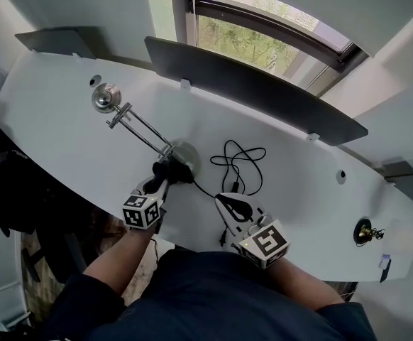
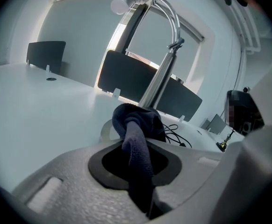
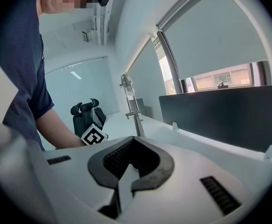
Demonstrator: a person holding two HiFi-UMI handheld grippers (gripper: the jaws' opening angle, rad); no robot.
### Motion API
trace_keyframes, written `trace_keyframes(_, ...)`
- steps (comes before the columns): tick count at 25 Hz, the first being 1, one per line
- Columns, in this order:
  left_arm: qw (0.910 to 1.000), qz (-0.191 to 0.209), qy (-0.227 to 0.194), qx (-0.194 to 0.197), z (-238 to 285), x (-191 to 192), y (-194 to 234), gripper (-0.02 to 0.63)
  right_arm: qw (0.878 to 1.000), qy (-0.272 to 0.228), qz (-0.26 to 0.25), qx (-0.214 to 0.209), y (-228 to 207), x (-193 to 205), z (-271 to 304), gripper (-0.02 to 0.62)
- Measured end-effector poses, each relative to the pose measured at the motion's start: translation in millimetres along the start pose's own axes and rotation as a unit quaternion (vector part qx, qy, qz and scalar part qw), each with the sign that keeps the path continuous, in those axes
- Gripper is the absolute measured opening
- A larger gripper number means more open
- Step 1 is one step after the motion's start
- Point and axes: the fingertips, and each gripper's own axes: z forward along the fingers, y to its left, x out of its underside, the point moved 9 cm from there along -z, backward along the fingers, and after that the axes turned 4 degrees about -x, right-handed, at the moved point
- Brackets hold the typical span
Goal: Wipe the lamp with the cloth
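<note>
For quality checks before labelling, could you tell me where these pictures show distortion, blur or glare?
Head view: sharp, desk bowed by lens, window bright. Left gripper view: fisheye, dark corners, cloth looms large, lamp against bright window. Right gripper view: same vignette.

Bright, even daylight comes from the window [image 1: 263,41] onto the white desk [image 1: 50,112]. Both gripper views curve strongly, with dark rounded corners.

desk [image 1: 50,112]: open L of lamp [image 1: 139,125] | cable [image 1: 242,163]: loose coil R of lamp | divider [image 1: 249,87]: blocks rear
</note>
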Motion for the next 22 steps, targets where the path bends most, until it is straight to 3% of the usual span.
trace_keyframes(6,0.9993,0.01,-0.009,0.036,-7,-5,-36,0.058,1.0,-0.01,-0.002,-0.002,4,-1,-9,0.009)
trace_keyframes(18,0.9915,-0.033,-0.1,0.077,-24,-75,-72,0.058,1.0,-0.03,-0.007,-0.001,10,-8,-22,0.009)
trace_keyframes(22,0.9882,-0.023,-0.126,0.085,-34,-92,-80,0.058,0.999,-0.034,-0.006,0.0,11,-10,-25,0.009)
